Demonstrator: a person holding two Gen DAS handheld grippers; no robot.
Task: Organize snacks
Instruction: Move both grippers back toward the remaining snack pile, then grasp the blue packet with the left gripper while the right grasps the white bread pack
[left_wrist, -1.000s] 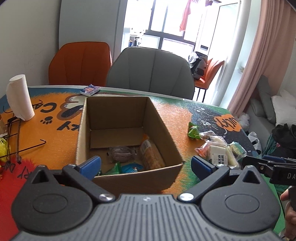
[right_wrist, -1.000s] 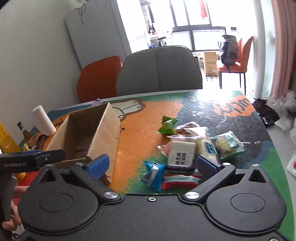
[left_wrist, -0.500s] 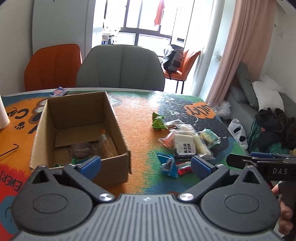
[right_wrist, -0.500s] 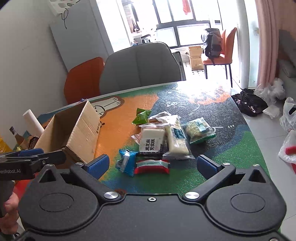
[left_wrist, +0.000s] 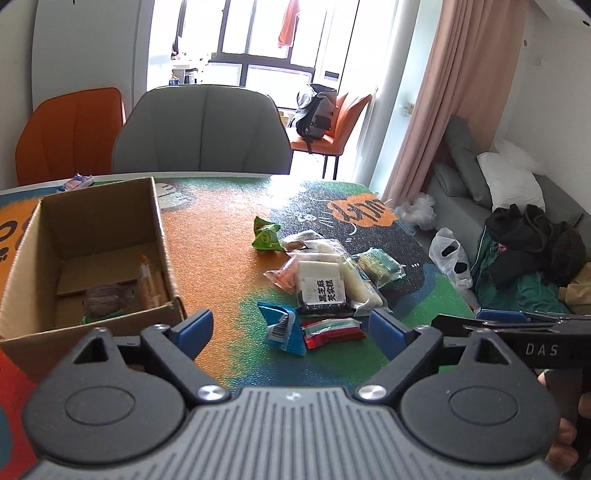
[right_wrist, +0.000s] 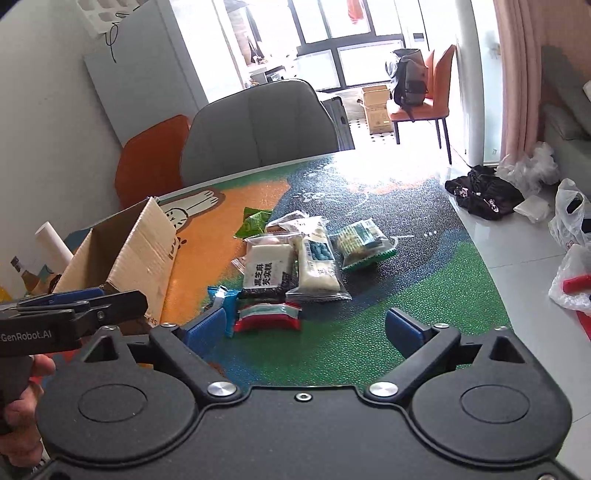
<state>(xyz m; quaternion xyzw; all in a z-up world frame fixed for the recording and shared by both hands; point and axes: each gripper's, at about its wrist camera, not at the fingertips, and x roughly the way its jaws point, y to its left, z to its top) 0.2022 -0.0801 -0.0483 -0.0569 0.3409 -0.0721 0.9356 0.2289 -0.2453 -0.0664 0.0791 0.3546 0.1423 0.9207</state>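
Left wrist: snacks (left_wrist: 321, 284) lie beside box (left_wrist: 162, 236).

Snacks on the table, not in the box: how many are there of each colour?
Green packets: 2
White packets: 2
Blue packet: 1
Red striped packet: 1
Pinkish packet, partly hidden: 1
Clear packet: 1
Total: 8
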